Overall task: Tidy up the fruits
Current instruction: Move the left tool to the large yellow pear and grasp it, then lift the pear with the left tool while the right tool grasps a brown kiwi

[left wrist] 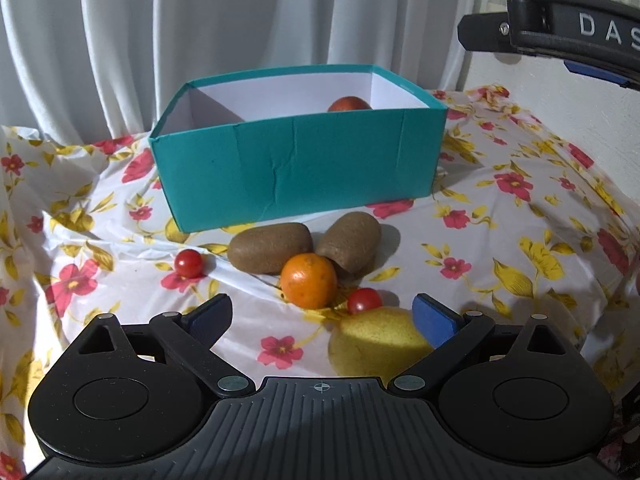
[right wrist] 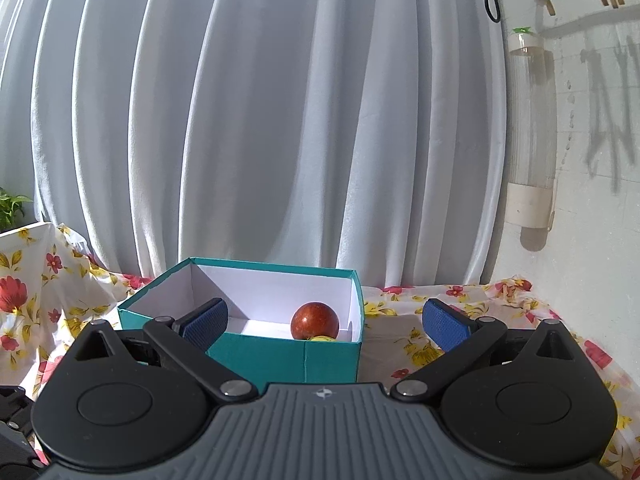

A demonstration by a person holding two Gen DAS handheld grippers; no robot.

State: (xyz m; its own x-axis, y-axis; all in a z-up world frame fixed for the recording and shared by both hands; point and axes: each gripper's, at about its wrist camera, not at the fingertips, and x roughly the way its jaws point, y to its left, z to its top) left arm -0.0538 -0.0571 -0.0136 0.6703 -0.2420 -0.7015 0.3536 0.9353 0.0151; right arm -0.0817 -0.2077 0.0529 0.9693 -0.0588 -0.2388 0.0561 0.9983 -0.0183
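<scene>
A teal box (left wrist: 304, 168) with a white inside stands on the floral cloth and holds a red apple (left wrist: 349, 104). In front of it lie two brown kiwis (left wrist: 269, 251) (left wrist: 352, 240), an orange (left wrist: 308, 280), two cherry tomatoes (left wrist: 188, 263) (left wrist: 363, 300) and a yellow pear (left wrist: 376, 342). My left gripper (left wrist: 322, 318) is open and empty, low over the pear and orange. My right gripper (right wrist: 325, 320) is open and empty above the box (right wrist: 288, 356); the apple (right wrist: 314, 320) lies inside with something yellow beside it (right wrist: 324, 338).
A white curtain (left wrist: 240, 32) hangs behind the table. A white wall with a hanging bottle (right wrist: 532, 128) is at the right. The right gripper's body (left wrist: 568, 36) shows at the upper right of the left wrist view. The floral cloth (left wrist: 520, 208) is wrinkled.
</scene>
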